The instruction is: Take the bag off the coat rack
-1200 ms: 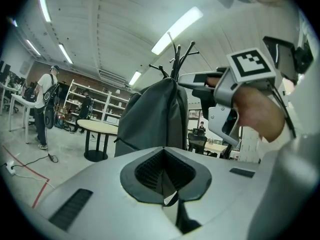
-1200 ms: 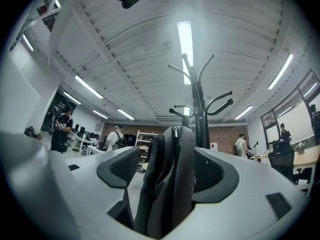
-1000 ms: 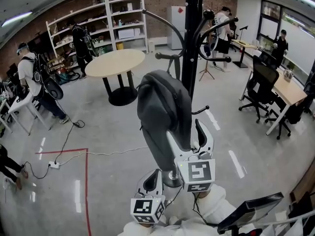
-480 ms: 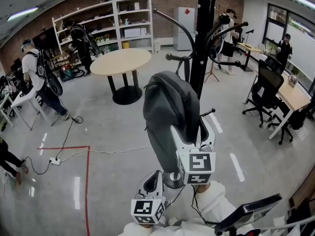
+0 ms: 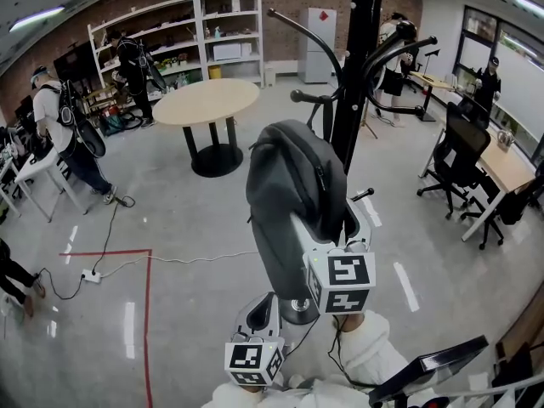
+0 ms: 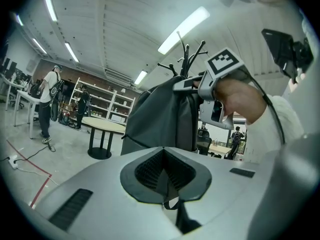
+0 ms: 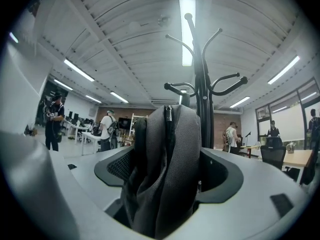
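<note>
A grey bag (image 5: 293, 185) stands upright against the black coat rack (image 5: 357, 75); I cannot tell whether it hangs on a hook. My right gripper (image 5: 327, 229) is shut on the bag's lower part, and grey fabric (image 7: 175, 134) fills the space between its jaws (image 7: 170, 156). The rack's pole and curved hooks (image 7: 202, 91) rise just behind the bag. My left gripper (image 5: 265, 307) is lower and to the left, apart from the bag, shut with nothing in it (image 6: 164, 156). From it I see the bag (image 6: 160, 114) and the right gripper (image 6: 220, 89).
A round wooden table (image 5: 206, 102) stands behind the rack, with white shelves (image 5: 183, 32) at the back wall. People stand at the left (image 5: 64, 126). Desks and black office chairs (image 5: 463, 151) fill the right. A cable and red tape (image 5: 144, 266) lie on the floor.
The right gripper and the bag in it have edged slightly up and to the right in view. The left gripper has hardly moved.
</note>
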The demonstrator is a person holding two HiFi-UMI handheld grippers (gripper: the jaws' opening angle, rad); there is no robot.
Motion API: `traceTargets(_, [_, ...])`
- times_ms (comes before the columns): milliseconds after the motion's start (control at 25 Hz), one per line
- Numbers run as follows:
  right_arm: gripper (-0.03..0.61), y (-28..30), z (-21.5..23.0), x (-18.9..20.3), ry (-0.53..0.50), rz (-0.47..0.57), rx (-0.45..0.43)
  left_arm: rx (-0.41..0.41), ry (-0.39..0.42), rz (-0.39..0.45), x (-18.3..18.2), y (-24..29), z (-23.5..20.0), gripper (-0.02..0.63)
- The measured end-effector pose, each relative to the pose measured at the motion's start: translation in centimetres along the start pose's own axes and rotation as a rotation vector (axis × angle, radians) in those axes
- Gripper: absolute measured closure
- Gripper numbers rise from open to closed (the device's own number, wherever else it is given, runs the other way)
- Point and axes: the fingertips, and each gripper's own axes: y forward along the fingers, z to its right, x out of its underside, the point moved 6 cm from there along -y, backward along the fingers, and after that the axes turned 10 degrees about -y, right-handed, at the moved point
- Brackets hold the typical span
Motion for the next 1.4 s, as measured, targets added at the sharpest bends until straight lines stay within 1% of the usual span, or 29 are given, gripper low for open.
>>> traceTargets(160, [0.221,0.6,0.0,-0.4,0.051,-0.027,-0.012,0.009,0.001,0.001,-0.4,0.6,-0.3,0.612])
traceTargets(400, [0.221,1.5,0.2,-0.1,0.058,-0.039,0.016,0.018,0.002,0.005,-0.8,1.4,-1.0,0.612])
traceTargets(600, [0.222,2.2,0.2,0.2,0.059,-0.024,-0.003,0.027,0.001,-0.003,-1.0,1.7,-1.5,0.612])
traceTargets(720, [0.222,2.5,0.3,0.4,0.062,-0.015,0.002,0.030,0.002,-0.010,-0.9,1.9,-1.9,0.612])
traceTargets(920, [0.222,3.5,0.6,1.1,0.071,-0.029,-0.007,0.036,0.001,-0.015,-0.9,2.2,-2.2,0.612])
traceTargets(1240, [0.222,4.5,0.4,1.1,0.076,-0.017,0.011,0.035,-0.008,-0.019,-0.9,1.9,-2.9,0.612])
traceTargets(1360, [0.232,4.4,0.5,1.1,0.075,-0.016,0.023,0.030,-0.014,-0.023,-0.8,1.6,-3.0,0.612])
traceTargets(1400, [0.257,4.3,0.6,1.1,0.073,-0.015,0.026,0.027,-0.015,-0.025,-0.8,1.5,-3.1,0.612])
